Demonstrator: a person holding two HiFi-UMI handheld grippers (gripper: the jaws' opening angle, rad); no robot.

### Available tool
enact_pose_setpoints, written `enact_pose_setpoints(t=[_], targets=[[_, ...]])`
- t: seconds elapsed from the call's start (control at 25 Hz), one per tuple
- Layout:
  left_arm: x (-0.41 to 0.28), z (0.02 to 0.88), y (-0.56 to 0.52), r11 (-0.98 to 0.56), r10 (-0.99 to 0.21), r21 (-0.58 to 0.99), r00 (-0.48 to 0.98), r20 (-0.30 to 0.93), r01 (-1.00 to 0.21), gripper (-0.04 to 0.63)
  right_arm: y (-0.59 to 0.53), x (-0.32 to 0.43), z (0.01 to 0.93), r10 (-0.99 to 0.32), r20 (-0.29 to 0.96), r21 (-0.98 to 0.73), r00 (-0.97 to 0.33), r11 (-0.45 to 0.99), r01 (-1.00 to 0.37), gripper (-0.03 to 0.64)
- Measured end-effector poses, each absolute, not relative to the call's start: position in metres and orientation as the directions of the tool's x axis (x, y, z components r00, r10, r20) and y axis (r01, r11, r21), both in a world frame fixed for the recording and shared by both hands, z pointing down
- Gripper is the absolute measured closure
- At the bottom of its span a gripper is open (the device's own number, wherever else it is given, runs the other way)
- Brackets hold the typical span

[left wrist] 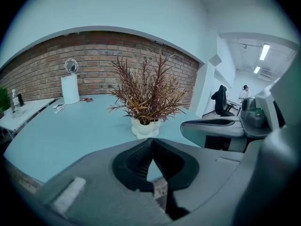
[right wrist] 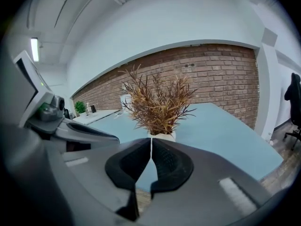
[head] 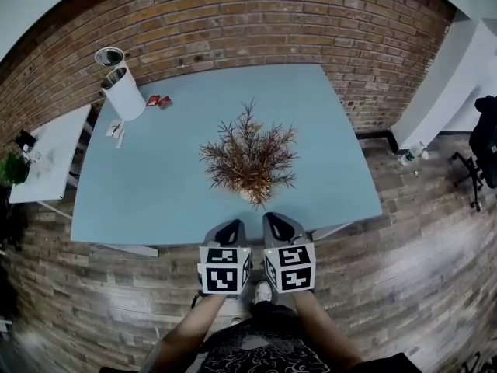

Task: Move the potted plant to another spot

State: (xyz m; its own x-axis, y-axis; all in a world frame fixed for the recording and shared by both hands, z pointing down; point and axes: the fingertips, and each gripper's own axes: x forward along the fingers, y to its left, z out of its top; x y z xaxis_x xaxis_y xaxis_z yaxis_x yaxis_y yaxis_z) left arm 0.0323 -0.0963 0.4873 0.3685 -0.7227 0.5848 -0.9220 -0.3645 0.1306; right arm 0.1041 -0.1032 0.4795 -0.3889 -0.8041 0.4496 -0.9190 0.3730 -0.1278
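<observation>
So the potted plant (head: 248, 158) stands upright near the front edge of the bench (head: 140, 193), about mid-width. In the head view it's at 12 o'clock from the pair of grippers. That's roughly 1 o'clock from the left gripper (head: 231, 225) and 11 o'clock from the right gripper (head: 277, 219), both about equally near and neither touching it. Both have their jaws closed together with nothing in them. My guess is they'll need to open and come in on either side of the pot.
</observation>
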Motion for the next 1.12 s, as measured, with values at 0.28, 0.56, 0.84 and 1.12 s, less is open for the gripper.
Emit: enact_pose_setpoints(t=[0.28, 0.56, 0.84, 1.12], targets=[[0.025, 0.493, -0.106, -0.315, -0.735, 0.111, 0.316, 0.599, -0.943, 0.598, -0.114, 0.104, 0.491, -0.783, 0.453, -0.147, -0.426, 0.406, -0.902, 0.603], [0.021, 0.499, -0.108, -0.287, -0.738, 0.103, 0.289, 0.61, -0.952, 0.598, -0.119, 0.103, 0.496, -0.778, 0.448, -0.147, -0.441, 0.422, -0.894, 0.594], [0.021, 0.502, -0.111, -0.289, -0.737, 0.1, 0.288, 0.612, -0.952, 0.598, -0.127, 0.102, 0.504, -0.772, 0.459, -0.128, -0.44, 0.433, -0.892, 0.57], [0.015, 0.506, -0.118, -0.283, -0.737, 0.109, 0.289, 0.611, -0.953, 0.598, -0.136, 0.1, 0.513, -0.772, 0.471, -0.102, -0.428, 0.434, -0.895, 0.512]])
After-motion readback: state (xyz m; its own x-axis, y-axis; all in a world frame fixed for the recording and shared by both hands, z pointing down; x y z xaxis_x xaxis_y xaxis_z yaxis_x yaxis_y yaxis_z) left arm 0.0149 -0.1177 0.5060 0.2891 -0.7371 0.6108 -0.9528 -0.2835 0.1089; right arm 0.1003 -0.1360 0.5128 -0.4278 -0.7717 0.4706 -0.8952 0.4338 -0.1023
